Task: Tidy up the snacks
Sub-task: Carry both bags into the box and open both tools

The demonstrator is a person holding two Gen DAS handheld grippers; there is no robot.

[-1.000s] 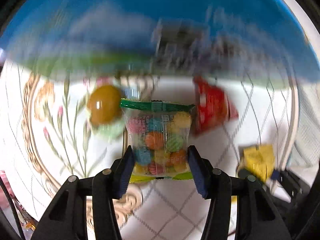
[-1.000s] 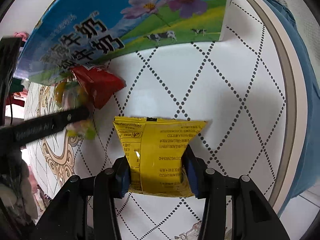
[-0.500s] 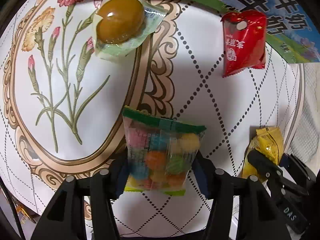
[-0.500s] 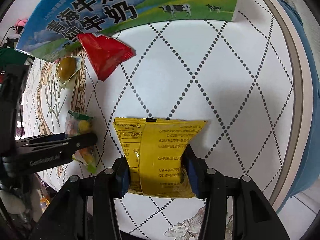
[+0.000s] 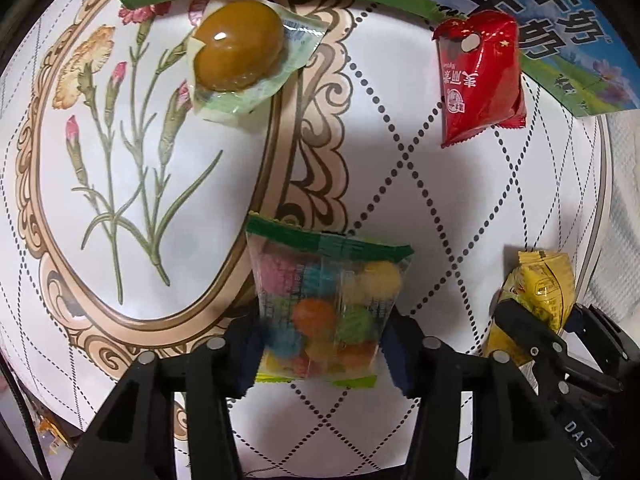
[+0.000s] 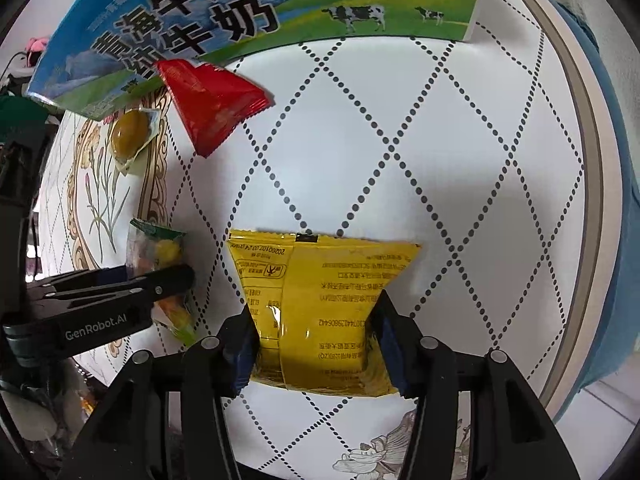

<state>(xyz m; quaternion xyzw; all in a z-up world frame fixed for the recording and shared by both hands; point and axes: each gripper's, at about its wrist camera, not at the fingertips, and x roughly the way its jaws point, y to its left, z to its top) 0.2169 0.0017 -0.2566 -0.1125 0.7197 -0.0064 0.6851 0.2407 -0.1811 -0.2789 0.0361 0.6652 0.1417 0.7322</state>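
A clear plastic candy bag (image 5: 326, 304) with a green top seal holds colourful round sweets. A flat yellow foil packet (image 6: 320, 304) lies nearby. Farther back lie a red foil pouch (image 5: 478, 80) and a brown wrapped egg (image 5: 240, 46).

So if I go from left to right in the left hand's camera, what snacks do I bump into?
Packaged brown egg → clear bag of colourful candies held in the jaws → red packet → yellow packet.
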